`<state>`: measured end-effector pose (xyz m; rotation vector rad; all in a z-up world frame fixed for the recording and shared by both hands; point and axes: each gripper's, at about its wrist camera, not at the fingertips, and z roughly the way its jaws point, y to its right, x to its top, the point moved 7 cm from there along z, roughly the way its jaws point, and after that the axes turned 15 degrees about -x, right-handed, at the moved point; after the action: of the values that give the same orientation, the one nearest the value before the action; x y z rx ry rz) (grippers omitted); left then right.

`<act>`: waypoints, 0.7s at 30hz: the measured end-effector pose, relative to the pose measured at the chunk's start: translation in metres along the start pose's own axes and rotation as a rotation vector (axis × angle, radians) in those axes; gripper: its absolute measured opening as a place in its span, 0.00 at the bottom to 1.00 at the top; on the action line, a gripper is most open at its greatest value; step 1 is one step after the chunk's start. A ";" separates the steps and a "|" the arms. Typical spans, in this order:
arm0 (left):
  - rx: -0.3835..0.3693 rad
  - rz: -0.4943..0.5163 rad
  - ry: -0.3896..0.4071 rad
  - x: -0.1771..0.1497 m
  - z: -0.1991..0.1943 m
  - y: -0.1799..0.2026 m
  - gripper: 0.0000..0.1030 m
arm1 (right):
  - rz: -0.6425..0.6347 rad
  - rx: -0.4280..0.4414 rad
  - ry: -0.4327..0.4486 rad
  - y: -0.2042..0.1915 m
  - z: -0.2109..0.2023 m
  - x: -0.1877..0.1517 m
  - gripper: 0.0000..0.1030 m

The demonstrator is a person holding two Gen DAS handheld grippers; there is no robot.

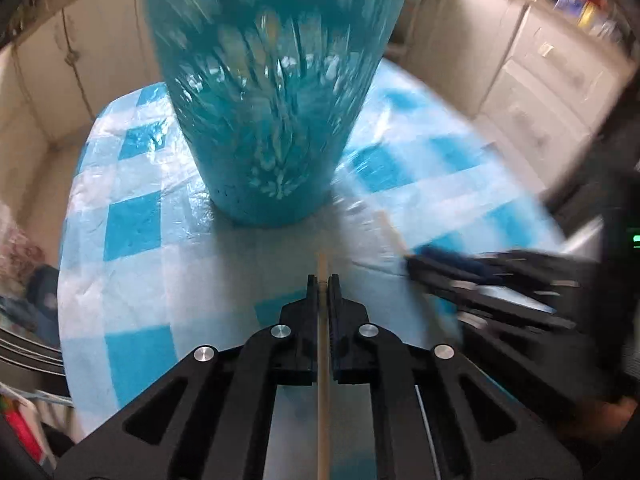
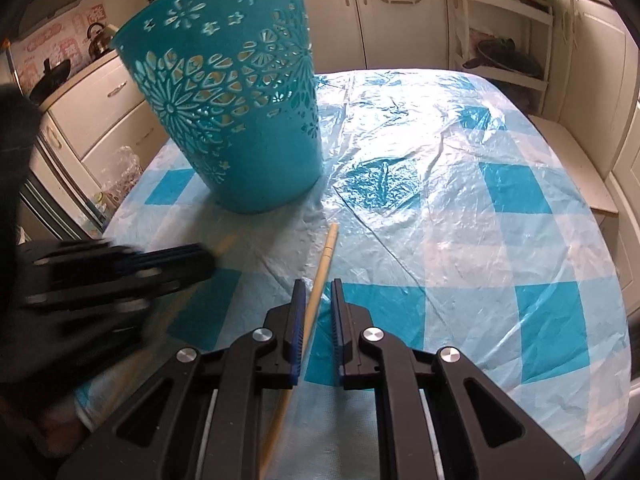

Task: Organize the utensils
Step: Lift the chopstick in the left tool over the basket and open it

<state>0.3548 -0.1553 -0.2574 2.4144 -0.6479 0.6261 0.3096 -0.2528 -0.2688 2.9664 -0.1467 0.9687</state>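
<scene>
Left gripper [image 1: 323, 280] clamps a chopstick [image 1: 322, 400], seemingly just before the teal basket [image 1: 272, 100].

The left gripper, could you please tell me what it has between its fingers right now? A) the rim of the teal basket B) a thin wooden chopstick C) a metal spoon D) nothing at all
B: in the left wrist view the left gripper is shut on a thin wooden chopstick that runs straight between its fingers, while the teal basket stands apart on the checked tablecloth.
</scene>
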 end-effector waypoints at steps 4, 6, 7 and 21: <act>-0.138 0.018 0.215 0.044 -0.097 0.026 0.05 | 0.040 0.024 -0.018 0.003 0.000 0.000 0.12; -0.130 0.055 0.355 0.084 -0.142 0.035 0.05 | 0.042 0.026 -0.020 0.002 0.001 0.001 0.12; -0.116 0.072 0.430 0.105 -0.159 0.037 0.05 | 0.042 0.026 -0.020 0.001 0.001 0.001 0.12; 0.137 -0.009 0.824 0.227 -0.141 -0.012 0.05 | 0.047 0.047 -0.013 0.002 0.000 0.000 0.12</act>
<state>0.4970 -0.1289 -0.0321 1.9954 -0.2391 1.5667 0.3094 -0.2550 -0.2691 3.0253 -0.1970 0.9717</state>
